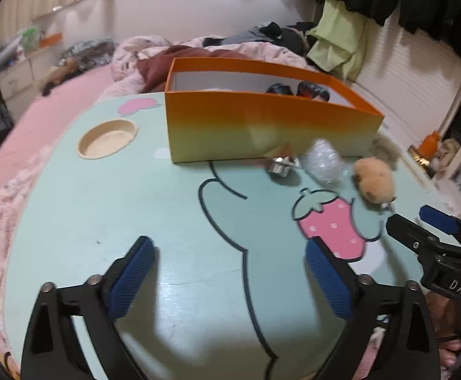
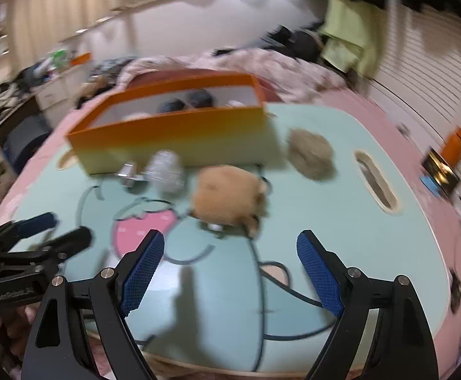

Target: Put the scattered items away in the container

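Clutter lay in a loose row along the near wall of the orange box (image 1: 271, 126), which stood on a mint-green lap table (image 1: 103, 209) printed with a strawberry cartoon. Four pieces were still out. A small shiny metallic item (image 1: 280, 167) sat almost against the box wall. Just beside it was a clear, crinkly bubble-wrapped bundle (image 1: 323, 161), then a tan plush toy (image 2: 228, 194) nearer the table's middle. A grey fluffy pompom (image 2: 311, 153) lay off the box's right corner. All four rested on the tabletop, apart from both grippers.

Inside the box, two dark rounded things (image 1: 297, 90) showed above the rim, with something pale beside them in the right wrist view, so some tidying looked done. By that reading the job was perhaps a third or halfway through, with the row in front of the box as the remainder.

The left gripper (image 1: 230, 269) hung over bare table short of the strawberry, its blue pads spread as wide as they go and nothing between them. The right gripper (image 2: 230, 262) was also spread, somewhat less, and empty. It was aimed toward the plush toy, which lay just ahead of its fingertips. Each gripper appeared at the edge of the other's view, so the two hung side by side. The right wrist view was smeared, and finer detail of the small items could not be made out.

Beyond the table were a pink bedspread (image 1: 72, 95), rumpled bedding and hanging clothes.
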Demonstrator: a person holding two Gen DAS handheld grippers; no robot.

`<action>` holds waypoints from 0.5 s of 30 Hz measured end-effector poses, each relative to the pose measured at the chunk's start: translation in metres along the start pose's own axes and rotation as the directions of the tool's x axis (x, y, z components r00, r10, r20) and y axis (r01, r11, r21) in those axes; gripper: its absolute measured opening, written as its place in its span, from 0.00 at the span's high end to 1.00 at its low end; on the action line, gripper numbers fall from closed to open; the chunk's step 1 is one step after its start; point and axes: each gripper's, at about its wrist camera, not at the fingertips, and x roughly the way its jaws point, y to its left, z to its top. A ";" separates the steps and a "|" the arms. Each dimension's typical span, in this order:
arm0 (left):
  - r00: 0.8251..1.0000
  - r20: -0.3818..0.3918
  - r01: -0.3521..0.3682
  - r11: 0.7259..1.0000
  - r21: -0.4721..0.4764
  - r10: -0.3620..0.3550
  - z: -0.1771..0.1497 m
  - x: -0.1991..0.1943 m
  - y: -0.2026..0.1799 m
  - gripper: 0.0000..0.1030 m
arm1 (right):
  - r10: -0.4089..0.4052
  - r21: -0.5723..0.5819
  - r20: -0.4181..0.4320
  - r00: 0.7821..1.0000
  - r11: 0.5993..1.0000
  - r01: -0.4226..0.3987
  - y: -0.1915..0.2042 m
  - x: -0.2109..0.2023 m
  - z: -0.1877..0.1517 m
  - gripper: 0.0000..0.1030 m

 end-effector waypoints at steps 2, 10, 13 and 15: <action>0.998 -0.002 -0.057 0.997 0.055 0.057 -0.003 0.003 -0.009 0.00 | 0.003 0.012 -0.049 0.999 1.000 -0.002 -0.002 0.008 -0.002 0.14; 0.999 0.014 -0.039 0.997 0.068 0.038 -0.003 0.003 -0.009 0.00 | -0.040 -0.059 -0.087 0.995 0.998 0.035 0.007 0.016 -0.003 0.00; 0.999 0.014 -0.040 0.997 0.069 0.039 -0.002 0.002 -0.010 0.00 | -0.038 -0.060 -0.087 0.995 0.998 0.033 0.007 0.015 -0.003 0.00; 0.999 0.014 -0.039 0.997 0.069 0.038 -0.002 0.003 -0.010 0.00 | -0.038 -0.060 -0.087 0.995 0.998 0.033 0.007 0.014 -0.004 0.00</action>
